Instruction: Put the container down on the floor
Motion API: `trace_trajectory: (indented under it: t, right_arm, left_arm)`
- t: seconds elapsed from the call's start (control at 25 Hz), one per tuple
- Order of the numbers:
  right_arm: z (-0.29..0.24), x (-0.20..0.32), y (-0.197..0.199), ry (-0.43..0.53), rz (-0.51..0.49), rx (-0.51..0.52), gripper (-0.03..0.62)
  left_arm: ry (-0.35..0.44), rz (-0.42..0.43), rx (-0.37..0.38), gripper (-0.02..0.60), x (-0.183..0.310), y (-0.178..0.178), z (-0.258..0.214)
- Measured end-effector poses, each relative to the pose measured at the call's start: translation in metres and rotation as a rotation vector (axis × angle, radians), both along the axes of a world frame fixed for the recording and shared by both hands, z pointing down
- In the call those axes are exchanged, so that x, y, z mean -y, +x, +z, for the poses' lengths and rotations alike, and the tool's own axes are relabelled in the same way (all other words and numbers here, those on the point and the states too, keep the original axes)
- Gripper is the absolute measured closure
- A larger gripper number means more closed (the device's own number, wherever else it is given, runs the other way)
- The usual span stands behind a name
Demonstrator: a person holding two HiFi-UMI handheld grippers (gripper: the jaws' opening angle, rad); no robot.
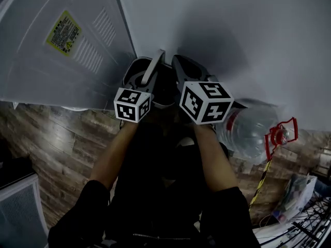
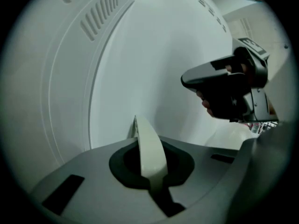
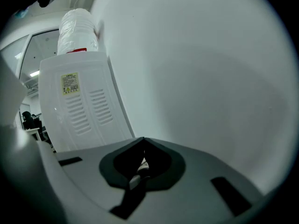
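While clear red-handled plastic container (image 1: 253, 133) sits on wood floor (image 1: 67, 149), right gripper (image 3: 140, 166) jaws are together. Jaws of left gripper (image 2: 149, 171) clamp a flat cream strip (image 2: 149, 143)

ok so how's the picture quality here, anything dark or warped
Head view: dim, the person's lap nearly black, a soft shadow on the wall. Left gripper view: fisheye, black corners, vent slots bowed. Right gripper view: same black rim, water dispenser curved and leaning.
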State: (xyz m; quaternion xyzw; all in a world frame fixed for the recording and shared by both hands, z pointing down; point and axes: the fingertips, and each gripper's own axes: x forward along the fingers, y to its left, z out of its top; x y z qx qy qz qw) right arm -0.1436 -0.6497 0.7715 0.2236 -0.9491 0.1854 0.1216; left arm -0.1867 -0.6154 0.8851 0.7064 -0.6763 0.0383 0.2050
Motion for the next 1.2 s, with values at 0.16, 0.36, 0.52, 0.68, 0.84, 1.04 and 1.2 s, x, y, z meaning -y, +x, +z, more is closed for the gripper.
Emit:
trace_trajectory:
  t: [0.16, 0.36, 0.52, 0.68, 0.84, 1.04, 1.2]
  right_arm:
    - [-0.001, -0.003, -0.009, -0.002, -0.012, 0.015, 0.583]
    - [-0.003, -0.003, -0.004, 0.058, 0.007, 0.0, 0.583]
    - [-0.004, 0.003, 0.001, 0.025, 0.036, 0.026, 0.583]
    - [-0.003, 0.002, -0.001, 0.039, 0.035, 0.013, 0.583]
    - [-0.004, -0.007, -0.003, 0.042, 0.006, 0.008, 0.583]
    - [-0.003, -0.017, -0.006, 0.063, -0.035, -0.013, 0.583]
    - [0.0, -0.02, -0.005, 0.079, -0.043, -0.035, 0.583]
  left_arm:
    - [-0.012, 0.003, 0.003, 0.569, 0.002, -0.005, 0.021]
    - [-0.039, 0.018, 0.013, 0.569, 0.005, -0.009, 0.044]
    - [-0.069, 0.025, 0.016, 0.569, 0.001, -0.008, 0.062]
    - [-0.094, 0.034, 0.018, 0.569, -0.003, -0.01, 0.082]
    - [-0.081, 0.034, 0.026, 0.569, -0.007, -0.011, 0.087]
    - [-0.109, 0.019, 0.05, 0.568, -0.019, -0.02, 0.093]
    - [-0.132, 0.008, 0.051, 0.568, -0.03, -0.027, 0.102]
